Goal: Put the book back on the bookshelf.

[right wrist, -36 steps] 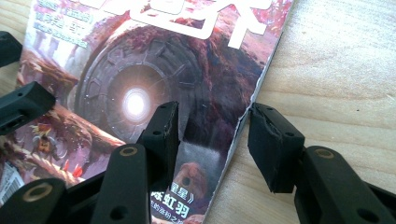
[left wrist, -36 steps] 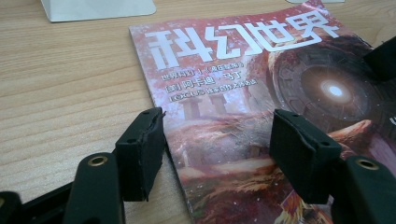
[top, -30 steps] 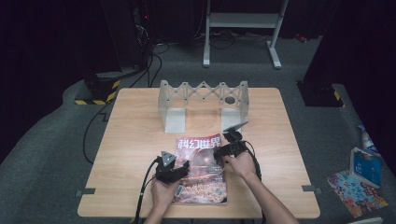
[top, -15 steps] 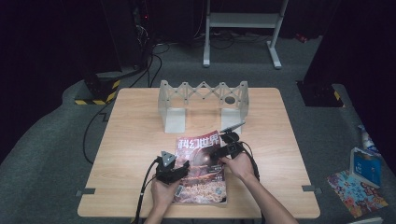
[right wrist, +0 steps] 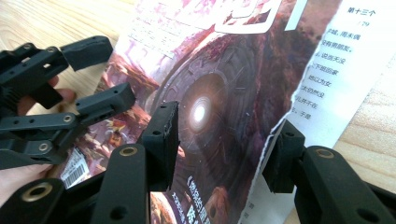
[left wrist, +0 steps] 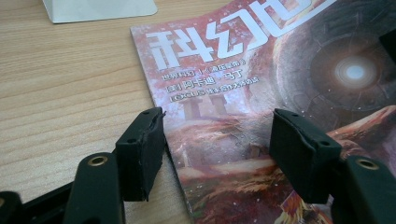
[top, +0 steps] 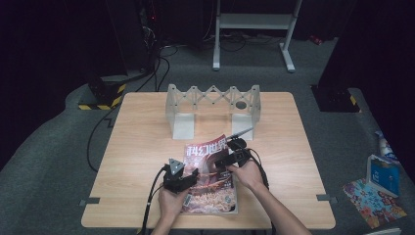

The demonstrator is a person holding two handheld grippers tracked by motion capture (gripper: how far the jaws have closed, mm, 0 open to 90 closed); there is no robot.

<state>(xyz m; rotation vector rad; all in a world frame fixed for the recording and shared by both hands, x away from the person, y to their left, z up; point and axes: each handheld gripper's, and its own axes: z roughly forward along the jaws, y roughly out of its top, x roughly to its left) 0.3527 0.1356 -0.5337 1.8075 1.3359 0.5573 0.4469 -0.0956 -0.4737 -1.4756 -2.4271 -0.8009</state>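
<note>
A magazine point(top: 210, 188) with a reddish sci-fi cover lies on the wooden table point(top: 147, 147) near its front edge. My left gripper point(top: 188, 177) is open at the magazine's left side. In the left gripper view its jaws point(left wrist: 219, 140) straddle the left edge of the magazine point(left wrist: 261, 79), one pad on bare wood and one over the cover. My right gripper point(top: 221, 161) is open over the upper right part. In the right gripper view its jaws point(right wrist: 224, 140) bracket the raised edge of the cover point(right wrist: 210, 93), with a white text page point(right wrist: 341, 60) showing beneath. The left gripper point(right wrist: 60, 93) shows there too.
A white folding rack point(top: 213, 100) stands at the back middle of the table. Bare wood lies to the left and right of the magazine. On the floor to the right are a blue box point(top: 380, 171) and a colourful booklet point(top: 374, 203). Cables point(top: 98, 137) run off to the left.
The right gripper has shifted slightly left over the magazine, and the magazine's upper right part has lifted a little. The left gripper has stayed almost still.
</note>
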